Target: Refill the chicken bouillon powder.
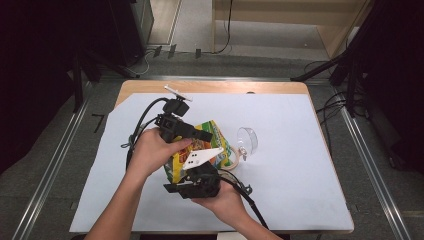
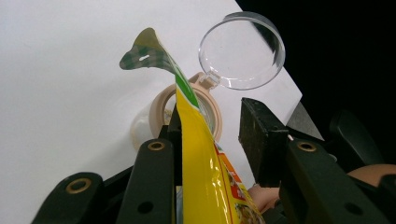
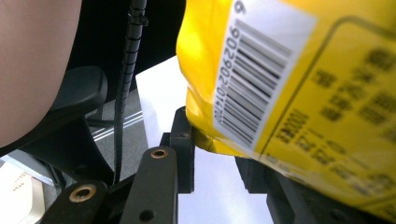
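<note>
A yellow snack bag (image 1: 202, 145) is held up over the white-covered table (image 1: 300, 190) between my two grippers. My left gripper (image 1: 206, 135) comes at its top from the left. In the left gripper view the bag's upper edge (image 2: 196, 154) stands between the jaws of the left gripper (image 2: 210, 126); it lies against the left one, with a gap to the right one. My right gripper (image 1: 200, 172) reaches up from the near side. In the right gripper view the right gripper (image 3: 215, 149) pinches the bag's (image 3: 299, 93) bottom corner, next to the barcode.
Just right of the bag a small jar with a beige rim (image 1: 231, 159) lies on the sheet, its clear hinged lid (image 1: 248, 140) flipped open; the rim (image 2: 159, 109) and lid (image 2: 241, 51) sit beyond the left jaws. A black cable (image 3: 128, 70) hangs beside a forearm.
</note>
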Demonstrator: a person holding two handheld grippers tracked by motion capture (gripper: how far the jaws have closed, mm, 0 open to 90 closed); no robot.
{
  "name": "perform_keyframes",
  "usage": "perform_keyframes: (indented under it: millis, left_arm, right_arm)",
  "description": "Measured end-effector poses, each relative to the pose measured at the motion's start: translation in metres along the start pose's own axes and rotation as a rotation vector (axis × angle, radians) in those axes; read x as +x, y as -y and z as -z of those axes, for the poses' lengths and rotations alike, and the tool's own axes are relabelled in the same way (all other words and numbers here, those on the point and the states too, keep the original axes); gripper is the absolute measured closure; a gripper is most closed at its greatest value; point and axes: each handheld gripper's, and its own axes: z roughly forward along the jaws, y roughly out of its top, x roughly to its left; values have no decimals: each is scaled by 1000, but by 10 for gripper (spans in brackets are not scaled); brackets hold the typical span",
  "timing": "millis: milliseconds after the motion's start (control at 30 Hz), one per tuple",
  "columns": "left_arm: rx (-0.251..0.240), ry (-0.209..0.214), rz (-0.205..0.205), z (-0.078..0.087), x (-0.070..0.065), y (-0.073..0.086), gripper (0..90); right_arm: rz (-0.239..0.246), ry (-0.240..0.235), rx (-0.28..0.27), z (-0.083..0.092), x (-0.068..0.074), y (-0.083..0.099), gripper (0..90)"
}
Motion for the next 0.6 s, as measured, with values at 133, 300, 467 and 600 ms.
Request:
perform_keyframes:
  millis: [133,300,467,600]
  left_arm:
    - [-4,-1,5,0,0,0,671]
    - [-1,-2,0,0,0,0,670]
    - [-1,-1,3,0,0,-1,670]
    - [5,-2,-4,-1,0,-1,670]
  right_arm:
    - [1,-1,1,0,0,0,718]
    - [2,-1,1,0,0,0,718]
    - [2,1,-2,0,0,-1,718]
    - [-1,2,-3,0,0,0,718]
